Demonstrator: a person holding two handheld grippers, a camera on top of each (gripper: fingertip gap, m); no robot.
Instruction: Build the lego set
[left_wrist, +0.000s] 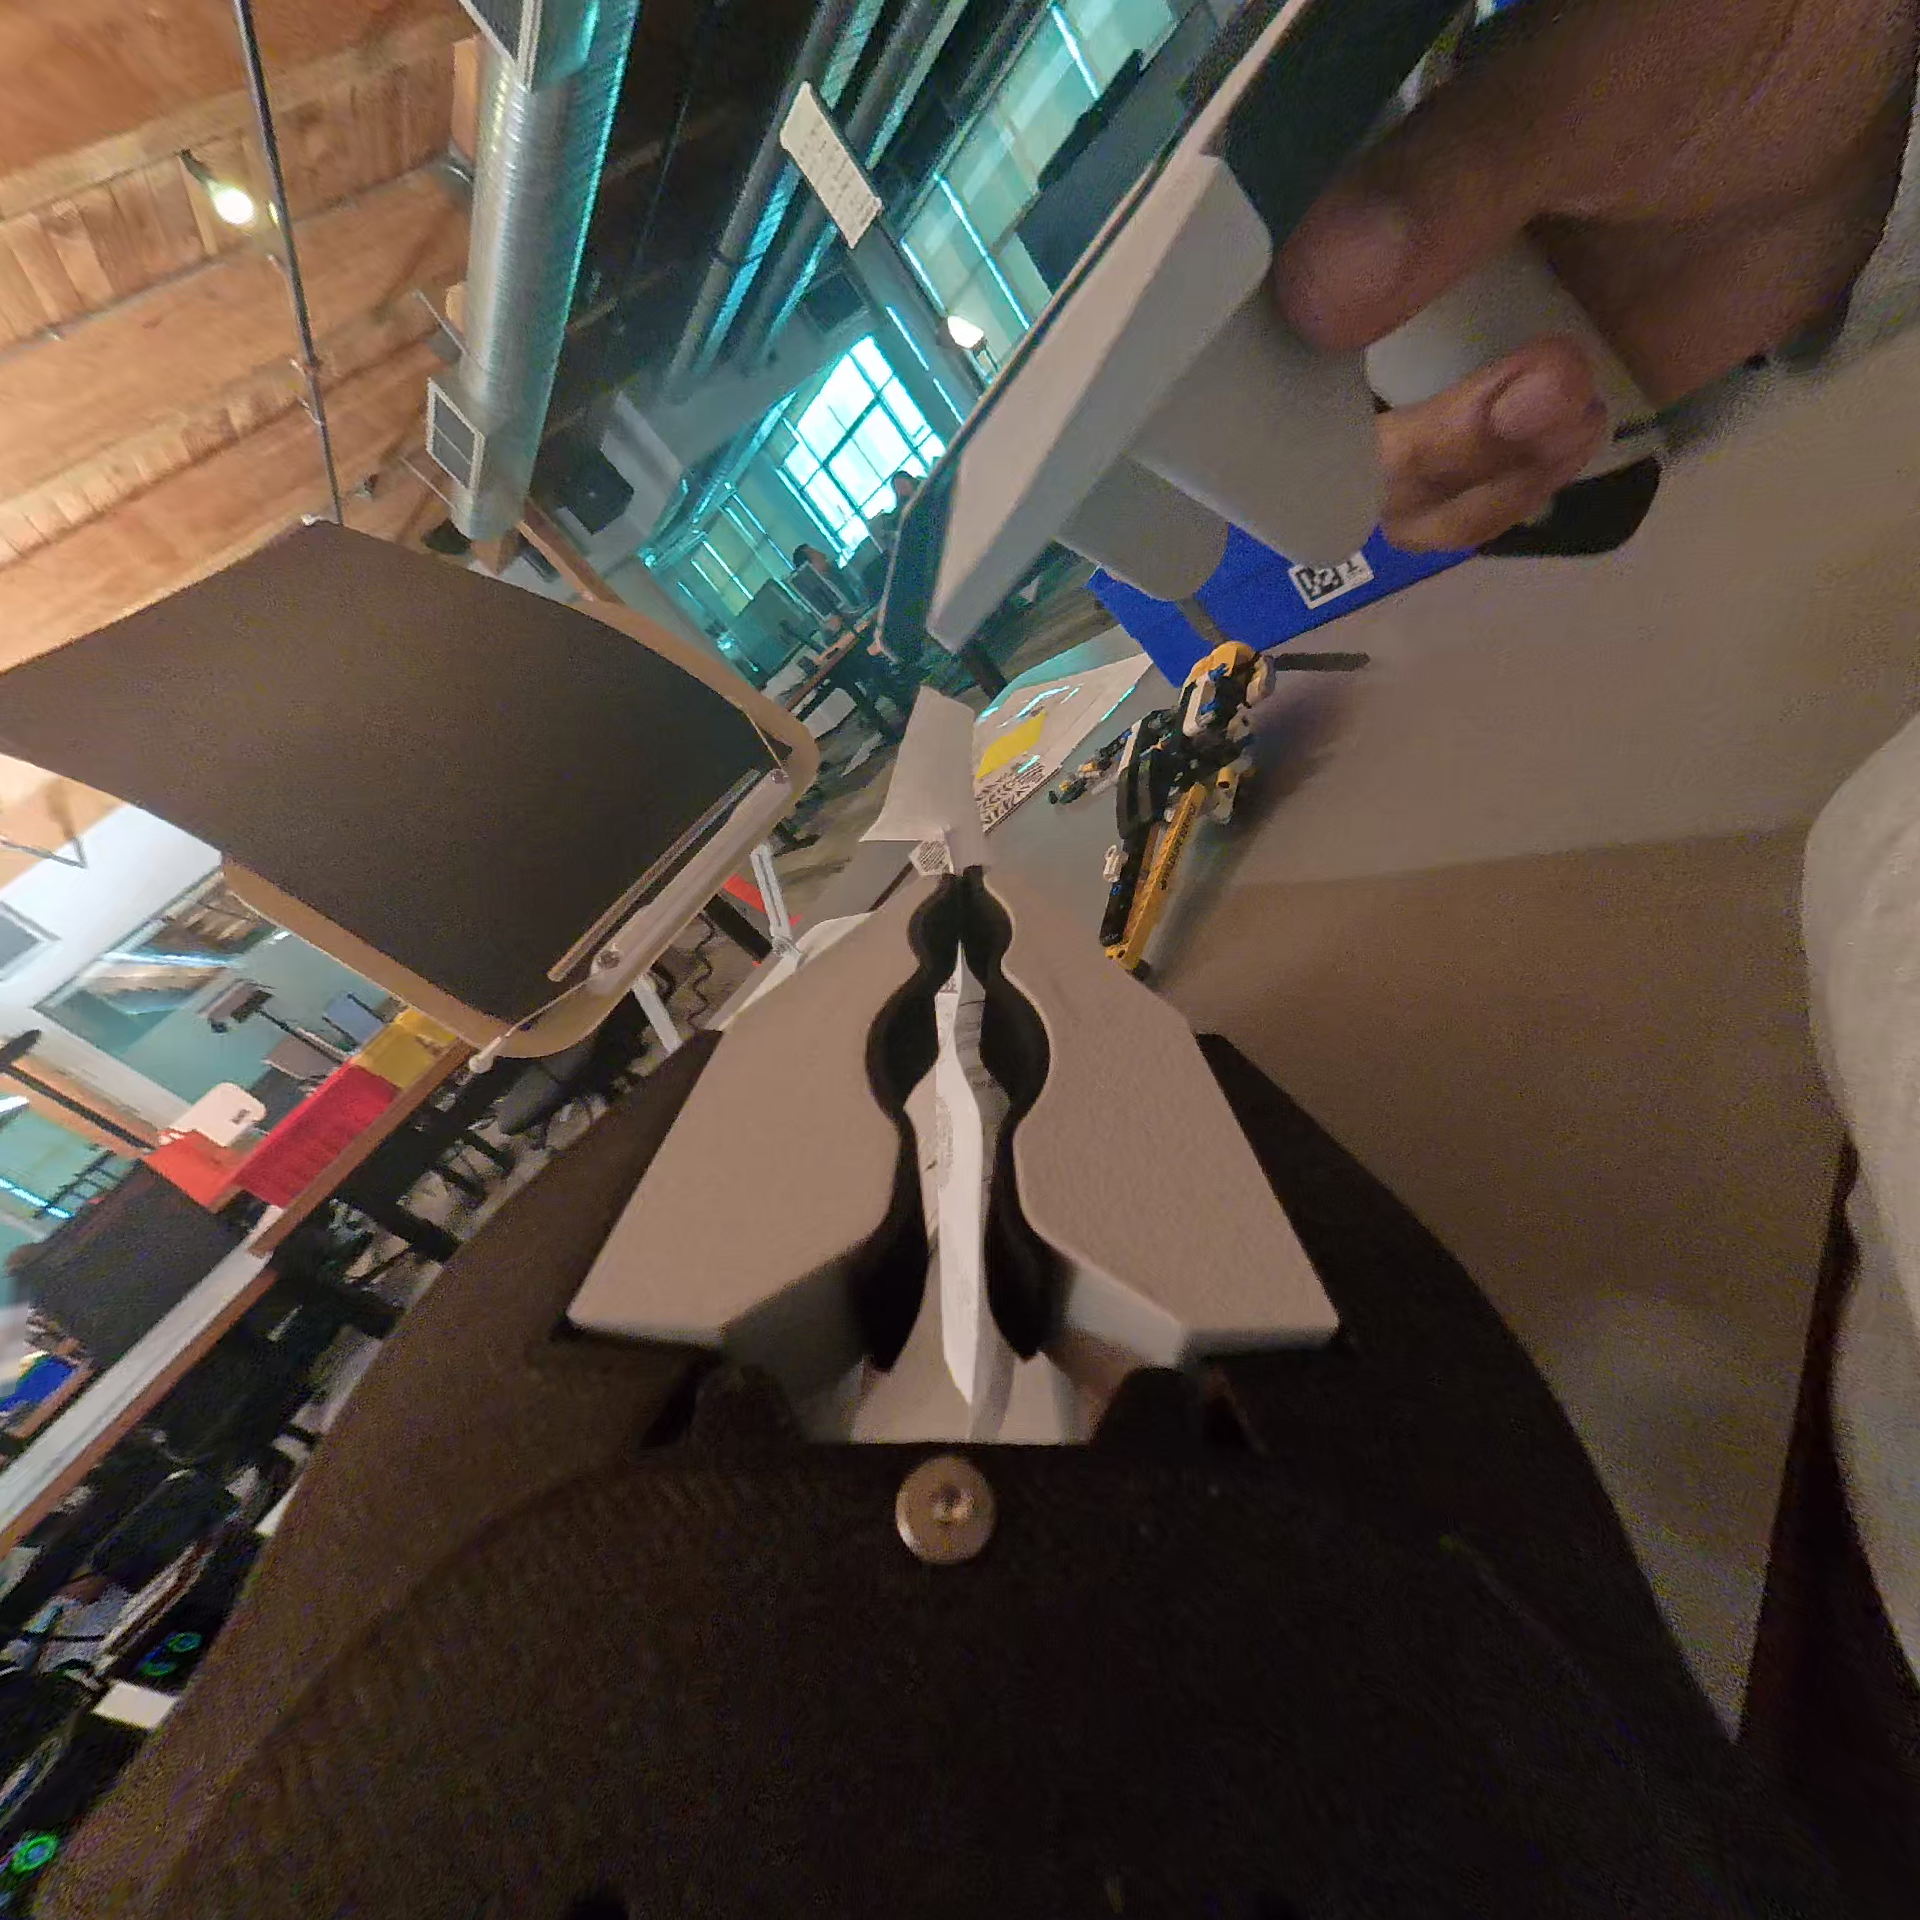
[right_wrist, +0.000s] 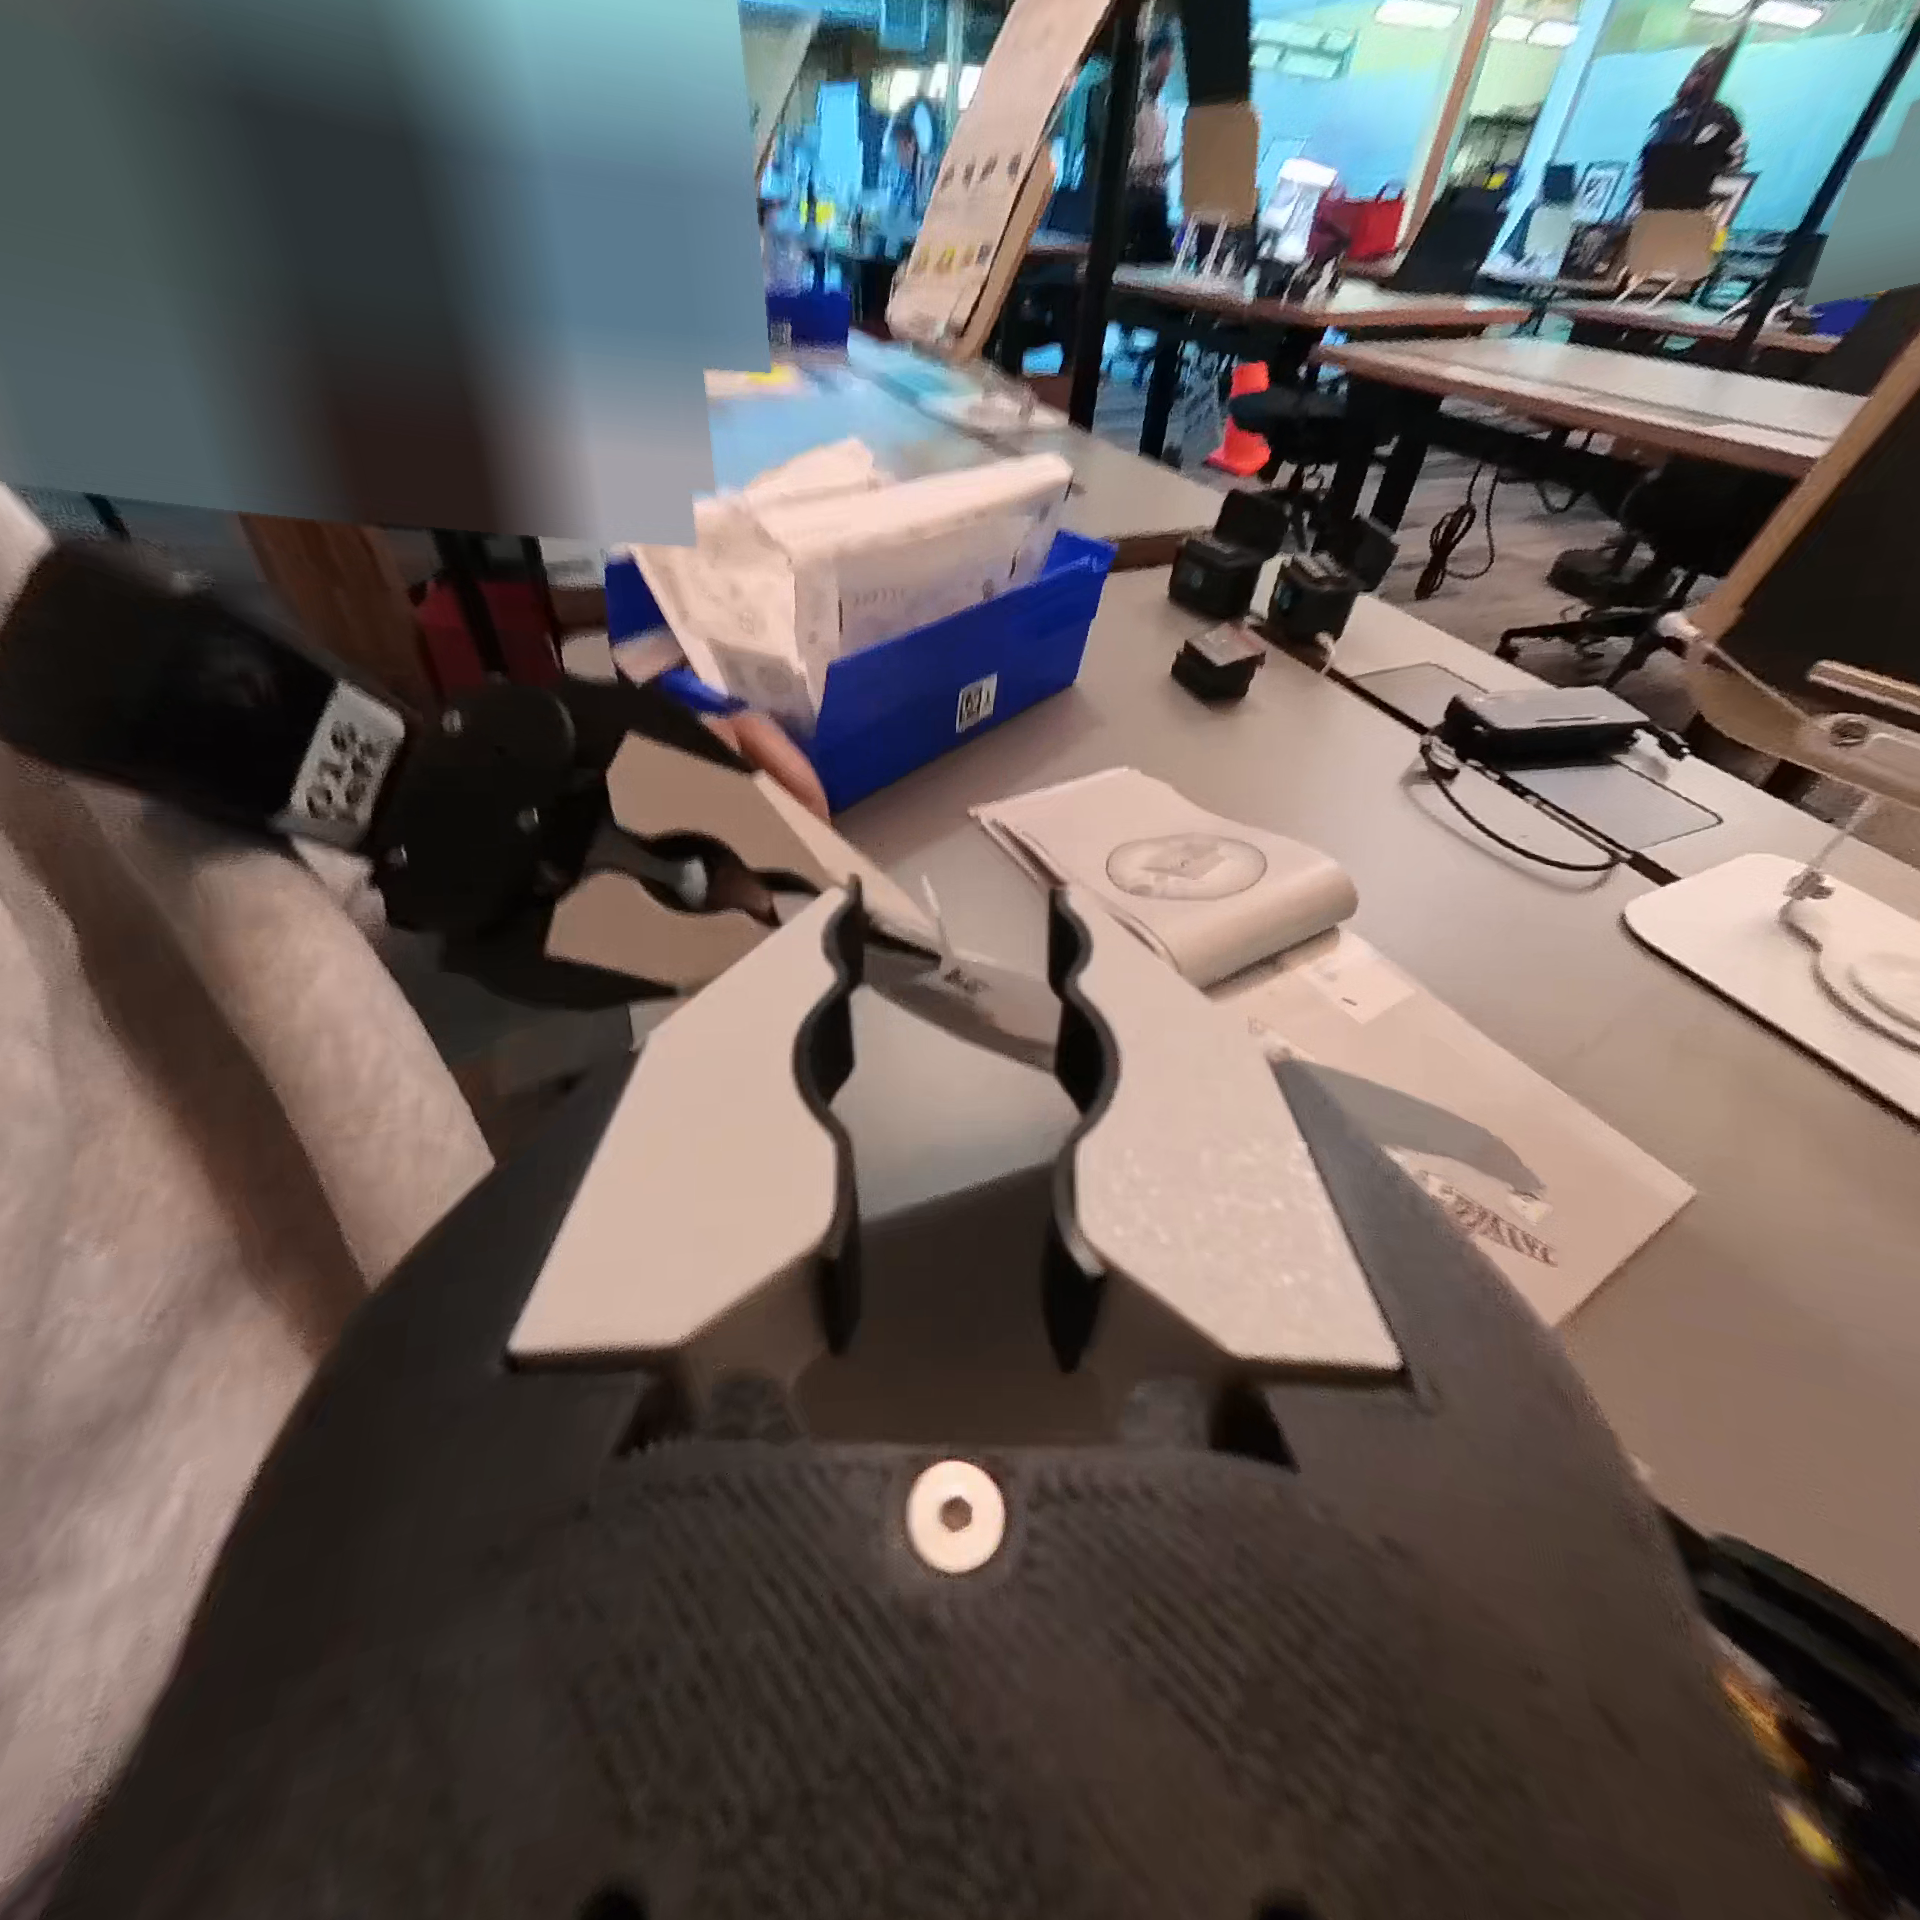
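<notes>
My left gripper (left_wrist: 962, 883) is shut on a thin white printed sheet or bag (left_wrist: 961, 1143), seen edge-on between the jaws and sticking out past the tips. A yellow and black lego model (left_wrist: 1174, 800) lies on the grey table (left_wrist: 1475, 769) to the right. My right gripper (right_wrist: 956, 914) is open and empty, held by a hand (left_wrist: 1475, 416). In the right wrist view the left gripper (right_wrist: 478, 800) reaches in from the left, and the tip of its white piece (right_wrist: 940, 930) lies just beyond my open right fingertips.
A blue bin (right_wrist: 935, 686) with white bags and boxes stands behind. Folded booklets (right_wrist: 1174, 868) and a printed sheet (right_wrist: 1475, 1153) lie on the table (right_wrist: 1455, 966). Small black boxes (right_wrist: 1278, 592), a black device with cable (right_wrist: 1538, 717) and a white base (right_wrist: 1766, 935) sit right.
</notes>
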